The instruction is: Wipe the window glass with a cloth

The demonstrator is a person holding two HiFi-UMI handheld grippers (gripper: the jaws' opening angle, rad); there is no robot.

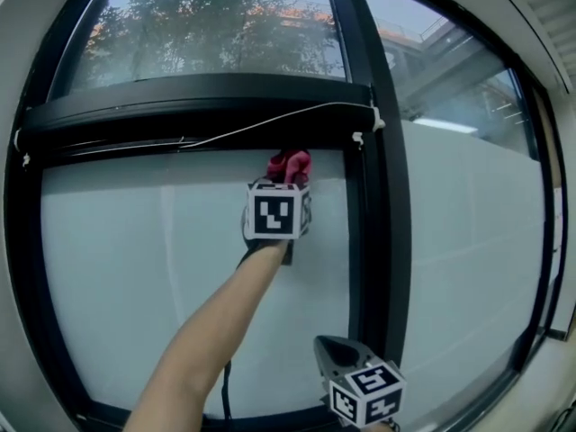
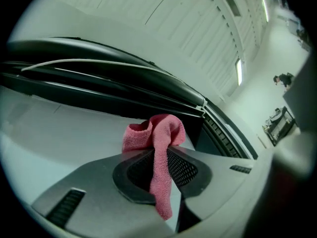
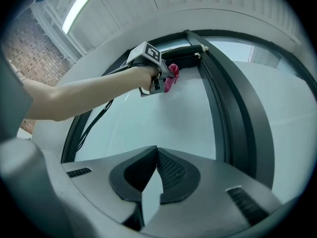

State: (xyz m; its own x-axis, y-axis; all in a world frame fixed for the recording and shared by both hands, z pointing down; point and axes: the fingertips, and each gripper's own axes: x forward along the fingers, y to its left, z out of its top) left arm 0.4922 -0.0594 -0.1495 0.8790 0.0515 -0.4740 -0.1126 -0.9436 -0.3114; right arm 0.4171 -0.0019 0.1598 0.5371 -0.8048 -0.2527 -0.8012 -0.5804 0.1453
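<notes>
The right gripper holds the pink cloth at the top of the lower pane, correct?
Not the right: the left gripper holds the pink cloth at the top of the lower pane, as the left gripper view shows between its jaws.

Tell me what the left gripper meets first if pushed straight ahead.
Probably the frosted window glass, just below the black frame bar; its pink terry cloth leads and may already touch.

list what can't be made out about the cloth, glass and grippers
- Whether the cloth touches the glass: in the head view the marker cube on the left gripper covers it; in the left gripper view the bunched cloth itself does.
- The hand holding the right gripper: cut off by the head view's bottom edge.
- Smears on the glass: too faint in any view.
</notes>
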